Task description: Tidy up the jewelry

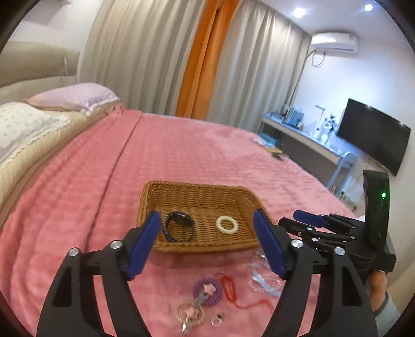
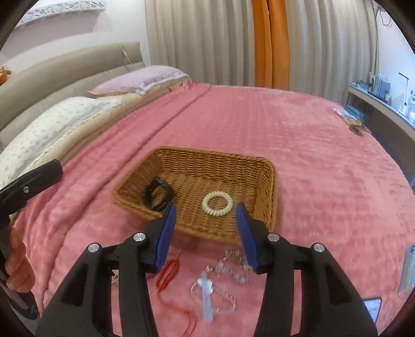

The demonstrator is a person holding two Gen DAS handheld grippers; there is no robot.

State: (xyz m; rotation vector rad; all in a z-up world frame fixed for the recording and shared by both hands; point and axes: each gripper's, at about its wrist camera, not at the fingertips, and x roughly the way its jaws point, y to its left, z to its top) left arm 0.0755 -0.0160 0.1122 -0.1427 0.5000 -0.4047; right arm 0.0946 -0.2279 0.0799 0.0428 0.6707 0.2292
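Both tools gape empty, left tool (image 1: 207, 243) and right tool (image 2: 206, 233), basket (image 2: 267, 197) ahead holding 2 pieces; next, probably dropping onto the clear bracelet (image 2: 228, 267) just below.

Bedroom. Bed with pink textured blanket (image 1: 181, 155) fills the centre. Beige padded headboard (image 2: 64, 70) at 10 o'clock, with a lilac pillow (image 1: 75, 97) and a white patterned pillow (image 2: 46, 121). Grey curtains (image 1: 145, 51) with an orange panel (image 1: 202, 59) at 12 o'clock. Wall air conditioner (image 1: 334, 41), two ceiling spotlights (image 1: 299, 11) at 1 o'clock. Dark television (image 1: 373, 134) above a long grey desk (image 1: 303, 140) at 3 o'clock.
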